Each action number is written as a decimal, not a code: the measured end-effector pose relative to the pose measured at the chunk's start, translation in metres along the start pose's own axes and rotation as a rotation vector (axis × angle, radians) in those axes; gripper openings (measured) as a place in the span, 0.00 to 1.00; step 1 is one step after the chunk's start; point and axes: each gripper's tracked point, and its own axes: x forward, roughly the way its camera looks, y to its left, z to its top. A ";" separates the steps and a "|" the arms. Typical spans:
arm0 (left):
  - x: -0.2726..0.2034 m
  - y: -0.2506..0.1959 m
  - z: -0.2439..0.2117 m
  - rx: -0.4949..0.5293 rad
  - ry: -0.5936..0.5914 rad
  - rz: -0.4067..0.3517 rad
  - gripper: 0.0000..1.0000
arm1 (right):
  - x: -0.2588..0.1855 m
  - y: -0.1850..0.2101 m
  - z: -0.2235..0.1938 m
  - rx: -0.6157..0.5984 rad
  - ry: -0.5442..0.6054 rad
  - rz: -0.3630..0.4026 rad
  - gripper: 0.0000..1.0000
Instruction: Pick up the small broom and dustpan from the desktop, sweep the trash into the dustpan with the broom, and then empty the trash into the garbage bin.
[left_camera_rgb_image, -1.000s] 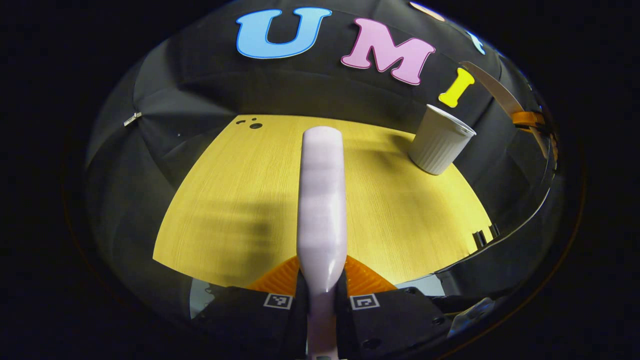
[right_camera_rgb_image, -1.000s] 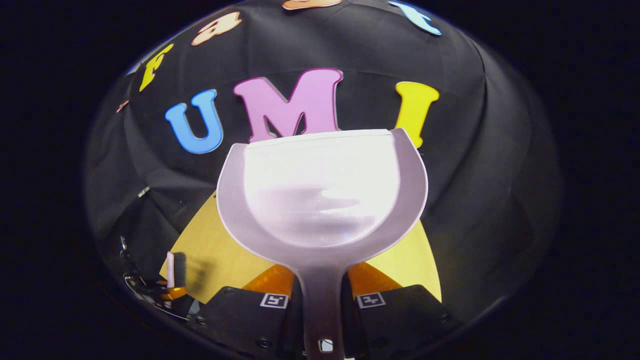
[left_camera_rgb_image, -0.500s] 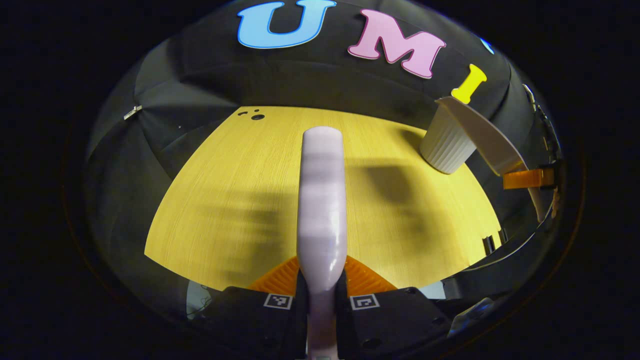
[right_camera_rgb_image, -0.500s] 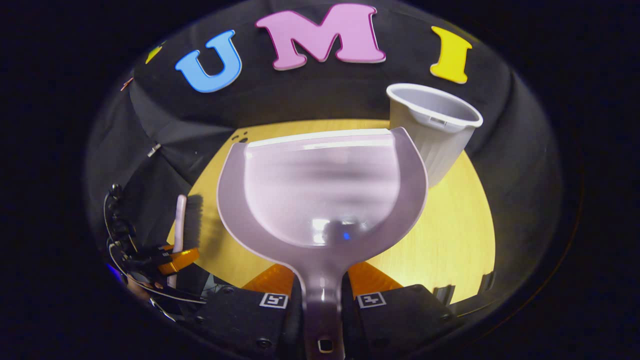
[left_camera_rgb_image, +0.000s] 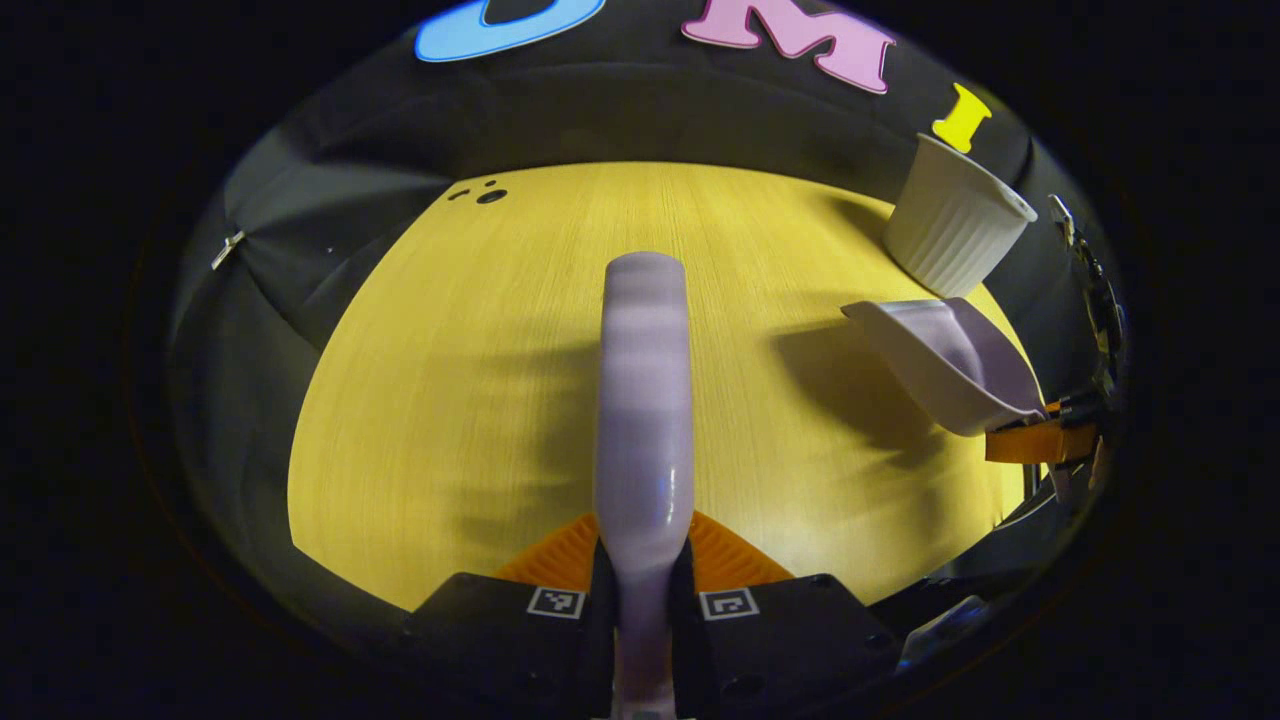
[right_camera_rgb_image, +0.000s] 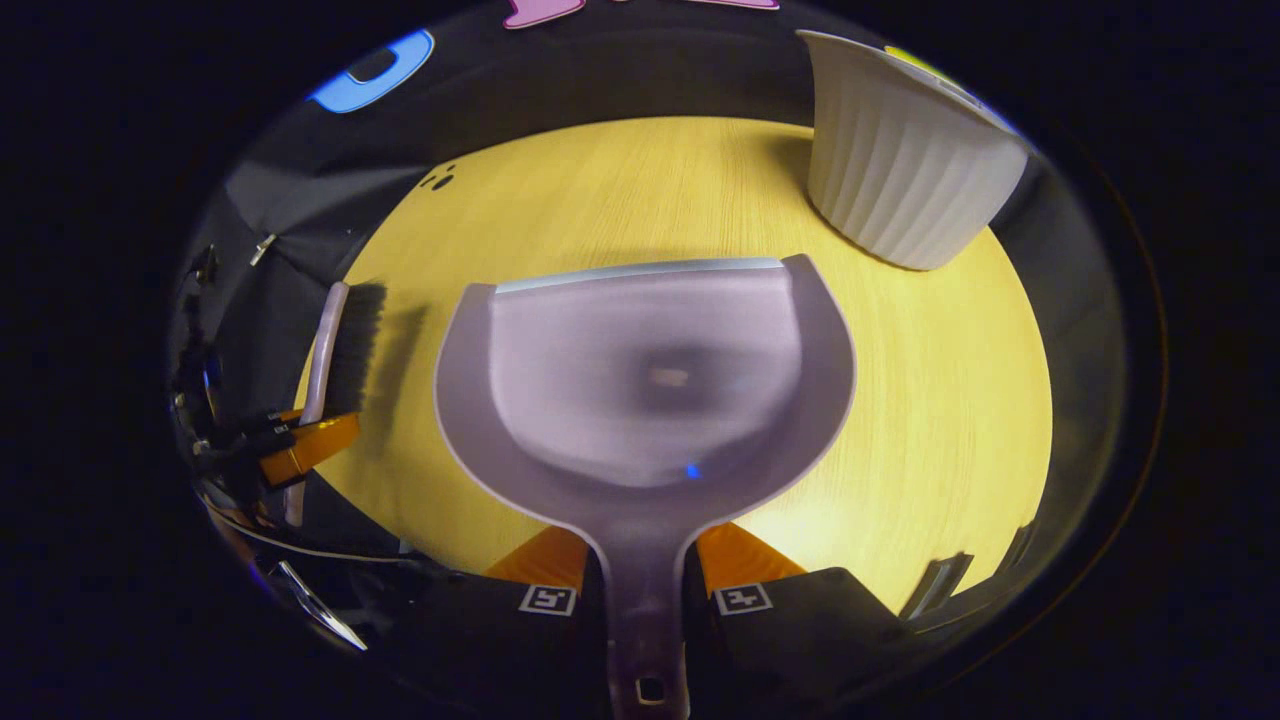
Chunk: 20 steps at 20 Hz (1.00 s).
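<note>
My left gripper is shut on the pale lilac broom, whose back runs straight ahead above the wooden desktop. In the right gripper view the same broom shows at the left with its dark bristles pointing sideways, held by the left gripper. My right gripper is shut on the handle of the lilac dustpan, which hangs over the desktop; a small blue speck and a pale blurred bit lie in its pan. The dustpan also shows at the right of the left gripper view, with the right gripper behind it.
A white ribbed garbage bin stands at the far right of the desktop; in the left gripper view the bin is just beyond the dustpan. Small dark holes mark the desktop's far left corner. Black cloth walls surround the desk.
Both views have tipped downward toward the desktop. The dustpan has come down from in front of the wall to low over the desk, nearer the bin. The broom has lowered too.
</note>
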 end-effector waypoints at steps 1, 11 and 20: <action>0.007 -0.001 0.000 0.004 0.021 0.001 0.29 | 0.005 0.000 -0.001 0.001 0.008 -0.004 0.36; 0.043 -0.001 -0.007 0.107 0.135 0.074 0.29 | 0.042 -0.004 -0.009 -0.006 0.058 -0.019 0.32; 0.026 -0.005 0.007 0.028 0.054 0.050 0.99 | 0.029 -0.003 0.004 0.060 -0.014 -0.034 0.99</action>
